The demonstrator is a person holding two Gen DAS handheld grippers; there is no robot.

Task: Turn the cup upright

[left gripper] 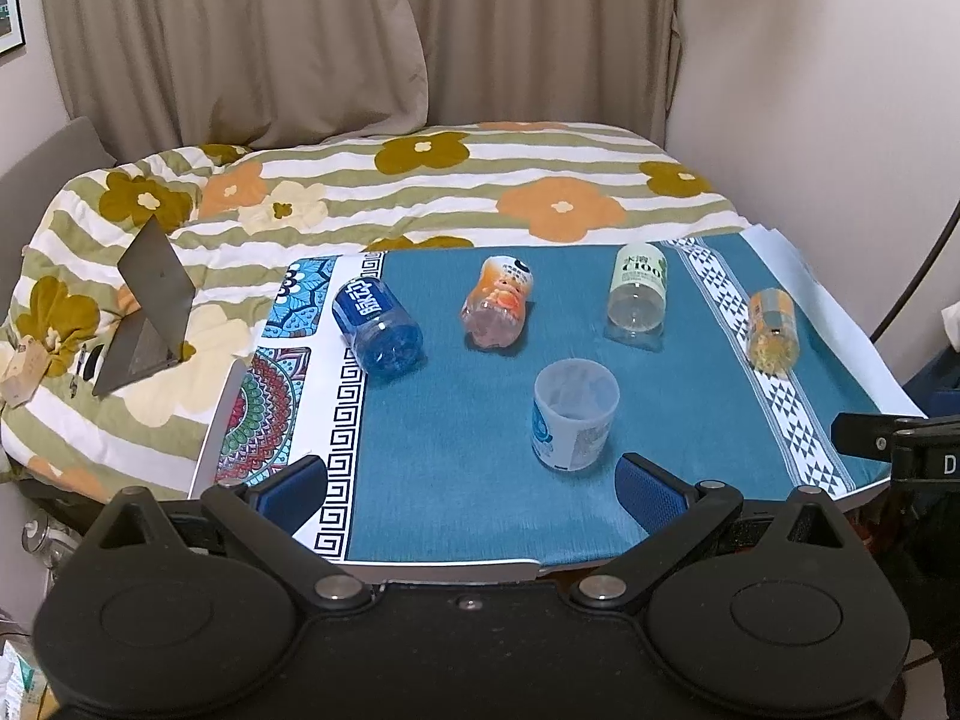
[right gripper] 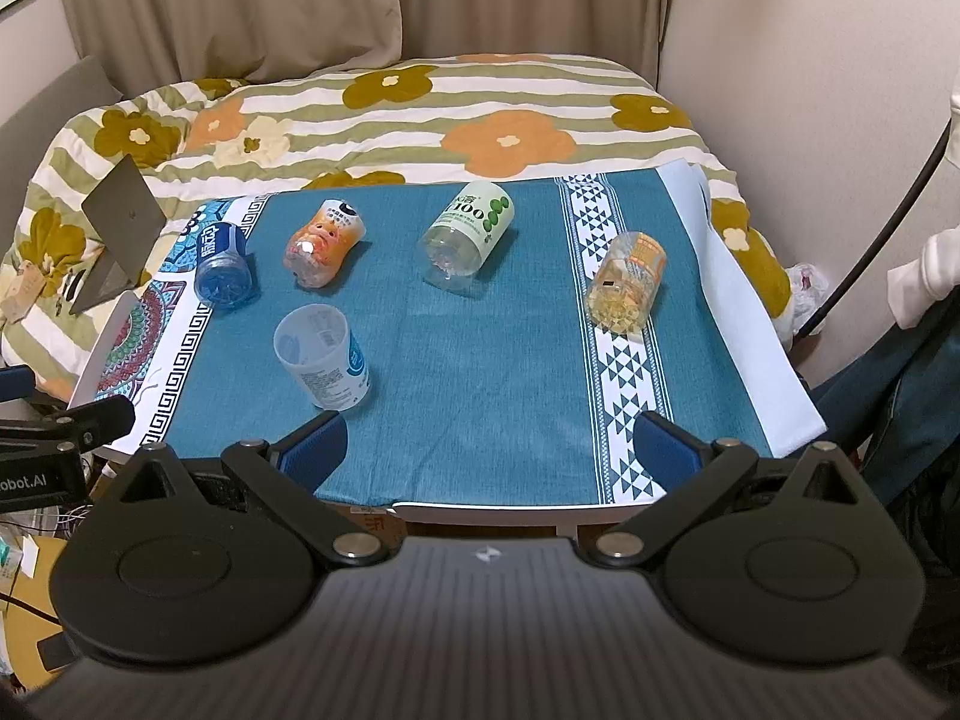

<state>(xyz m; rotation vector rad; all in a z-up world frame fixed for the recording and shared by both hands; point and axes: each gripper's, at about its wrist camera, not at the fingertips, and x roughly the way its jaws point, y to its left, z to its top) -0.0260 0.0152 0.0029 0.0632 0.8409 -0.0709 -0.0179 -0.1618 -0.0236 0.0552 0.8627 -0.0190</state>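
Left gripper [left gripper: 471,489] and right gripper [right gripper: 489,450] both hang spread wide, holding nothing. Just beyond them the cup [left gripper: 574,415] stands upright, mouth up, on the blue cloth [left gripper: 456,420]: translucent white, blue-printed label.

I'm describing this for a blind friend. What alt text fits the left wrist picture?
A translucent white cup stands upright on a blue tablecloth, just ahead of the open left tool. Behind it four cut-off bottles lie on their sides: blue, orange, clear, yellow.
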